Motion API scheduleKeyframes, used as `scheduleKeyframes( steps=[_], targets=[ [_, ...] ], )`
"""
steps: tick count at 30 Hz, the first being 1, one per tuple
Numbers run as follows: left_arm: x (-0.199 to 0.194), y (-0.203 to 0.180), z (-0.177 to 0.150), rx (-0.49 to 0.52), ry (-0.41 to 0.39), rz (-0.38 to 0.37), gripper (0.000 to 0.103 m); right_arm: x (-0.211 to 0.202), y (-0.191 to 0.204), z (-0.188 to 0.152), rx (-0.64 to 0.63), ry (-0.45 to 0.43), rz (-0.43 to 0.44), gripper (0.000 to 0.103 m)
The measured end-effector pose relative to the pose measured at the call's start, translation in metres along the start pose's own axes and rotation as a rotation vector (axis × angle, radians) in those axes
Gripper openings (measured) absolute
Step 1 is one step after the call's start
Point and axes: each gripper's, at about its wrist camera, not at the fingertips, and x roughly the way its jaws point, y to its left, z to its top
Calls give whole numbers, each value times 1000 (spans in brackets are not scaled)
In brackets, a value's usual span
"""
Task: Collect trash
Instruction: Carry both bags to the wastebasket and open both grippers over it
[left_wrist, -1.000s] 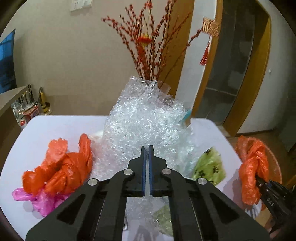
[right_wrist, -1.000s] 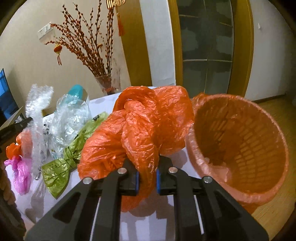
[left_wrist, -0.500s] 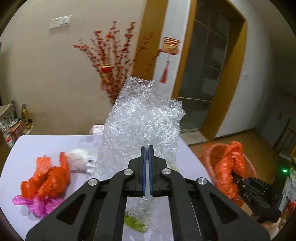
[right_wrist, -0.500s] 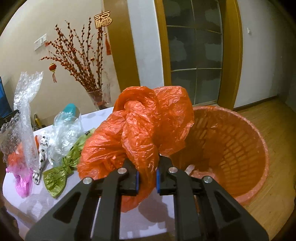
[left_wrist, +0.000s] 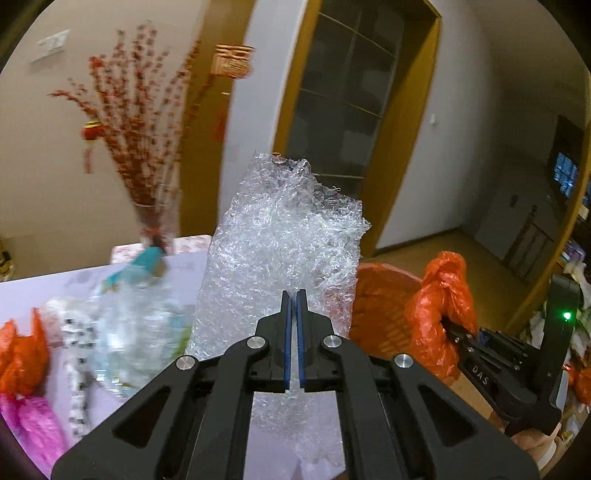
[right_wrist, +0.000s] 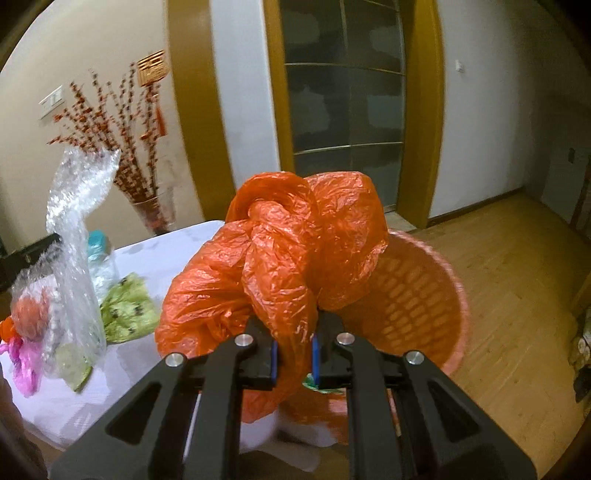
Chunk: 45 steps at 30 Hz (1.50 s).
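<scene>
Orange bag (right_wrist: 280, 266) now over basket (right_wrist: 417, 295), right jaws clamped on it, left jaws pinching bubble wrap (left_wrist: 280, 251)

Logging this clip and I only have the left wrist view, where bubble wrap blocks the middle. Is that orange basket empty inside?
Observer: Not quite. The right wrist view shows a scrap at the bottom of the orange basket.
Operator: Is the right gripper really clamped on the orange bag?
Observer: Yes, the right gripper pinches a fold of the orange bag.
Operator: Anything behind my bubble wrap?
Observer: A green paw-print bag lies on the table, beyond the bubble wrap.
</scene>
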Motion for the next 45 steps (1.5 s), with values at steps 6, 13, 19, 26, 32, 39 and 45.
scheduleKeyframes(
  steps=[6, 13, 19, 26, 32, 39, 45],
  targets=[
    [20, -33, 2, 44, 16, -78, 2, -2, -33, 3, 39, -2, -53, 14],
    [50, -63, 2, 64, 52, -164, 2, 3, -61, 5, 76, 9, -91, 14],
    [73, -81, -1, 81, 88, -208, 2, 18, -76, 10, 98, 25, -116, 14],
    [96, -96, 1, 77, 114, -247, 2, 37, -95, 16, 120, 35, -133, 19],
    [115, -101, -8, 71, 179, -232, 8, 44, -101, 8, 128, 48, -134, 40],
    [114, -89, -16, 62, 205, -199, 34, 44, -105, -1, 133, 64, -141, 41],
    [101, -72, -16, 46, 188, -143, 34, 41, -102, 3, 124, 55, -147, 41]
  ],
)
